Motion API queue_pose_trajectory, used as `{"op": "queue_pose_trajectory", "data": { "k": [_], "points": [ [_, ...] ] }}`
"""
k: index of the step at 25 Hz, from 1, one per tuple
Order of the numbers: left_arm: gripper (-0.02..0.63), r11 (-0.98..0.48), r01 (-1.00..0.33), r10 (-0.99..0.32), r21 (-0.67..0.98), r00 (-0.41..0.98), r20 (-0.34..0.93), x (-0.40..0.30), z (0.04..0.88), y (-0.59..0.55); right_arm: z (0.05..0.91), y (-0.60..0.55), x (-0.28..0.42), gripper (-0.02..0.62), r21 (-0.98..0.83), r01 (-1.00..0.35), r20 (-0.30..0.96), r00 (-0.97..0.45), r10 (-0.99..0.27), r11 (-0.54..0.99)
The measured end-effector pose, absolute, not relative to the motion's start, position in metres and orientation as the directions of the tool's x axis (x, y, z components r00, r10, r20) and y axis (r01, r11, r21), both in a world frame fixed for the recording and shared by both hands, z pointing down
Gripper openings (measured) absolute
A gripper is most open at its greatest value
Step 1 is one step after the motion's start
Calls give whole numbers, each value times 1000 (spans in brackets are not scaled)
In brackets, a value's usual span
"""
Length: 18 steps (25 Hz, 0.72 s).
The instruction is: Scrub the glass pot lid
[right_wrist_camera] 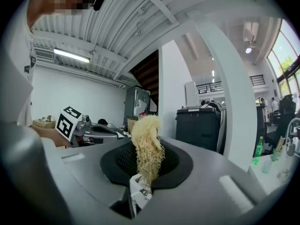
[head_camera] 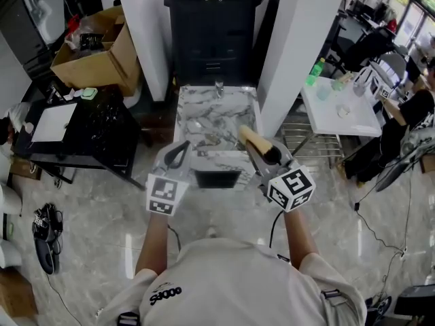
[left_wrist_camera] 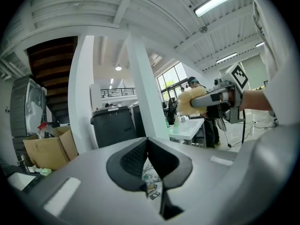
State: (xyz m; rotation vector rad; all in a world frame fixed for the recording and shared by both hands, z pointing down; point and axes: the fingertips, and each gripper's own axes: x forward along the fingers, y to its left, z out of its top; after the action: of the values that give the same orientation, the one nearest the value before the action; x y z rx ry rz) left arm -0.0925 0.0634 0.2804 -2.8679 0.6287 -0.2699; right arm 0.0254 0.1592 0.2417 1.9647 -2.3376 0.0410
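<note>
I stand at a marble sink (head_camera: 228,111) with a faucet (head_camera: 219,88) at its back. Shiny metal and glass pieces (head_camera: 204,138) lie in the basin; I cannot make out the glass pot lid among them. My right gripper (head_camera: 268,156) is shut on a pale yellow fibrous scrubber (head_camera: 253,138), held above the sink's right front. In the right gripper view the scrubber (right_wrist_camera: 147,144) stands up between the jaws of the right gripper (right_wrist_camera: 143,172). My left gripper (head_camera: 180,153) hovers over the sink's left front. Its jaws meet with nothing between them in the left gripper view (left_wrist_camera: 147,144).
A black bin (head_camera: 212,26) stands behind the sink between two white pillars. A cardboard box (head_camera: 98,49) and a black table (head_camera: 81,124) are at the left. At the right are a white table (head_camera: 340,111) with a green bottle (head_camera: 314,72) and a wire rack (head_camera: 309,145).
</note>
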Motion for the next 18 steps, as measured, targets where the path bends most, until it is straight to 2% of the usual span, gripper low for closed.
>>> {"op": "queue_pose_trajectory", "data": {
  "k": [18],
  "points": [
    [9,-914,-370,-395,-168,904,163,-83,303,10,271,105,29,52,8,-988,173,-150,-973,153]
  ]
}}
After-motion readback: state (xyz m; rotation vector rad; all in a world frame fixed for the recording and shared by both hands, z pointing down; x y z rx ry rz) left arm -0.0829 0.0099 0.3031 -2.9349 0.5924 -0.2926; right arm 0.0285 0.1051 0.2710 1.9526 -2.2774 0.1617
